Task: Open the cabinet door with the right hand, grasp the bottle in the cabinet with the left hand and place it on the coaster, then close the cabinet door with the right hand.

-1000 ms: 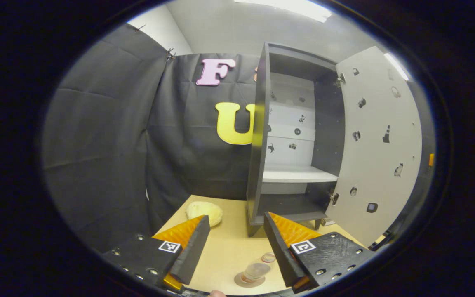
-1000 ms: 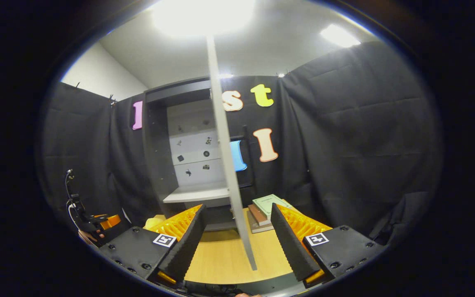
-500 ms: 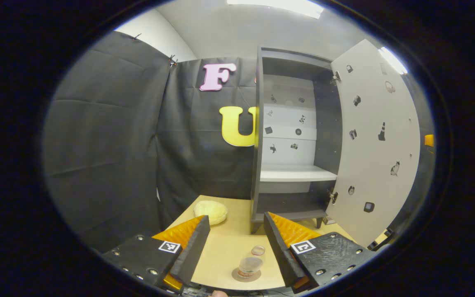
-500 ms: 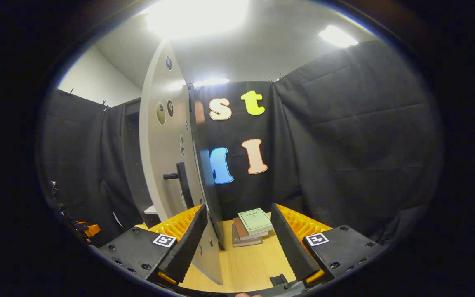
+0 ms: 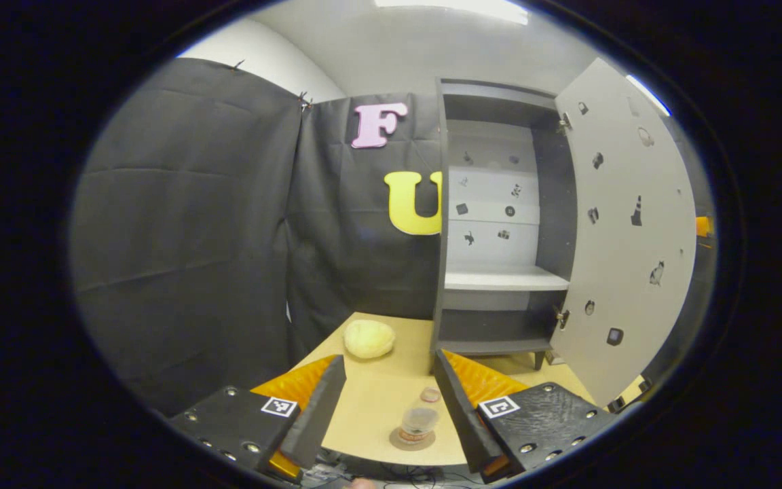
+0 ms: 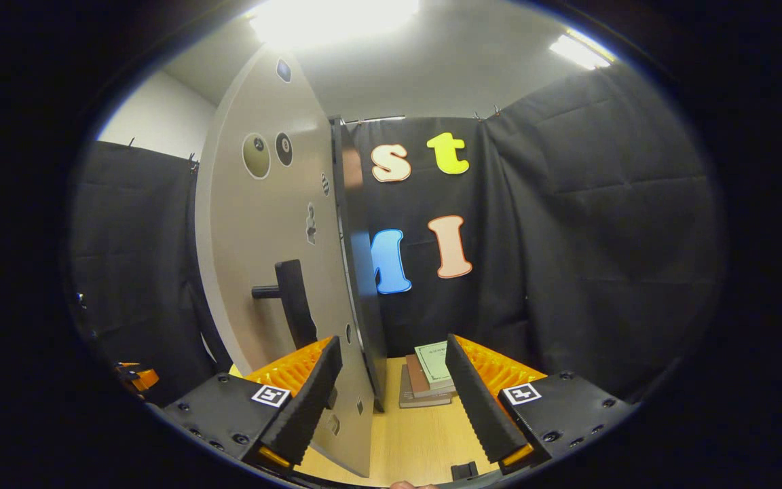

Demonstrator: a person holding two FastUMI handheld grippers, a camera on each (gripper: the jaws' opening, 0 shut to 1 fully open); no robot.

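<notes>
The clear bottle (image 5: 420, 421) stands upright on the round coaster (image 5: 410, 443) at the table's near edge. My left gripper (image 5: 387, 363) is open above and behind it, a finger on each side and apart from it. The grey cabinet (image 5: 499, 278) stands open with bare shelves, its white door (image 5: 625, 238) swung out to the right. In the right gripper view I face the door's outer side (image 6: 255, 238), with its black handle (image 6: 292, 302) just above my left finger. My right gripper (image 6: 392, 346) is open and the door's lower part shows between its fingers.
A yellow lump (image 5: 368, 338) lies on the wooden table (image 5: 370, 401) left of the cabinet. A small ring (image 5: 430, 394) lies just beyond the bottle. A stack of books (image 6: 432, 370) sits on the table beyond the door, by the cloth wall.
My right gripper has swung from facing the door's edge round to its outer side, near the handle. My left gripper has drawn back from the bottle, which stays on the coaster.
</notes>
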